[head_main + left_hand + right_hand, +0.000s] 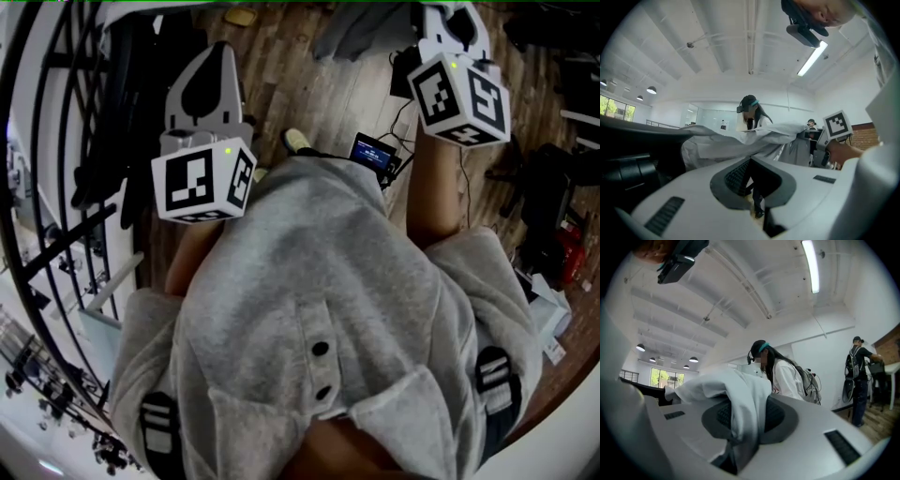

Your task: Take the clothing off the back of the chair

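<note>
A pale grey-white garment [736, 394] is pinched between the jaws of my right gripper [740, 427], which is shut on a fold of it. In the left gripper view the same garment [740, 143] stretches across, from a dark chair back [628, 159] at the left to the right gripper's marker cube [839, 124]. My left gripper [752, 187] is short of the cloth; its jaws stand slightly apart with nothing between them. In the head view both grippers point away from me, the left gripper [217, 52] and the right gripper [455, 23], with grey cloth [361, 33] between them.
A person wearing a headset [780, 371] stands beyond the garment, and another person [858, 376] stands far right. A black railing [56, 234] runs along my left. A small device with cables [375, 152] lies on the wooden floor, and dark equipment [562, 187] is at the right.
</note>
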Action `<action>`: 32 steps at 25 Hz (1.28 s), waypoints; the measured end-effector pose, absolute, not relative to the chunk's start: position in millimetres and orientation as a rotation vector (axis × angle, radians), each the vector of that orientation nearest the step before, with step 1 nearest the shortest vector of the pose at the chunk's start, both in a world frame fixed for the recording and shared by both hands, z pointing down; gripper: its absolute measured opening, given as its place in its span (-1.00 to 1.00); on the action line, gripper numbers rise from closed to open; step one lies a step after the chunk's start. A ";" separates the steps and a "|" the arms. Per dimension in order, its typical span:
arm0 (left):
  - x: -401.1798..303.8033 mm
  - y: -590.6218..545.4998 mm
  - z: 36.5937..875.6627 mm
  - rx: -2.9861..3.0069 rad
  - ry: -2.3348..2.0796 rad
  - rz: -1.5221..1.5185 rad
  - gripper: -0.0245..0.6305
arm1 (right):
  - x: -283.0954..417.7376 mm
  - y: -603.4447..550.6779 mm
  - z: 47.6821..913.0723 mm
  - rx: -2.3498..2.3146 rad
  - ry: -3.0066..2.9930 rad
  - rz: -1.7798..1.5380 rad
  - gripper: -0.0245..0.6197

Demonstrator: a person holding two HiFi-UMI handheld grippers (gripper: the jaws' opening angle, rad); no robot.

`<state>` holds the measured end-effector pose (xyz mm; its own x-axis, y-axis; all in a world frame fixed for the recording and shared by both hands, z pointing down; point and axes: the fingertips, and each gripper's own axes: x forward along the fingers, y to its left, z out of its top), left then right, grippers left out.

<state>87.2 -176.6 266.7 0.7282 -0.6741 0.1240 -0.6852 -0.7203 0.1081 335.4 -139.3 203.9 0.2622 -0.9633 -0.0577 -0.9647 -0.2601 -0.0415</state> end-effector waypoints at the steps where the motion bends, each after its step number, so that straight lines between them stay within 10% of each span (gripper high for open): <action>1: 89.1 -177.6 266.3 2.785 -1.098 0.115 -0.89 | 343.0 -136.7 205.2 -2.442 1.832 0.011 -0.64; 21: 130.0 -186.5 281.1 2.763 -1.124 0.190 -0.89 | 388.8 -112.7 239.8 -2.446 1.823 -0.128 -0.64; 32: 77.1 -167.7 285.6 2.682 -1.311 0.154 -0.89 | 303.5 -120.1 252.0 -2.170 2.097 -0.194 -0.64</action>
<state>77.1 -167.7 285.6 0.6123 -0.7746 0.1583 -0.7902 -0.6061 0.0908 303.5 -120.1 252.0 0.0333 -0.9994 0.0104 -0.9844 -0.0346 -0.1727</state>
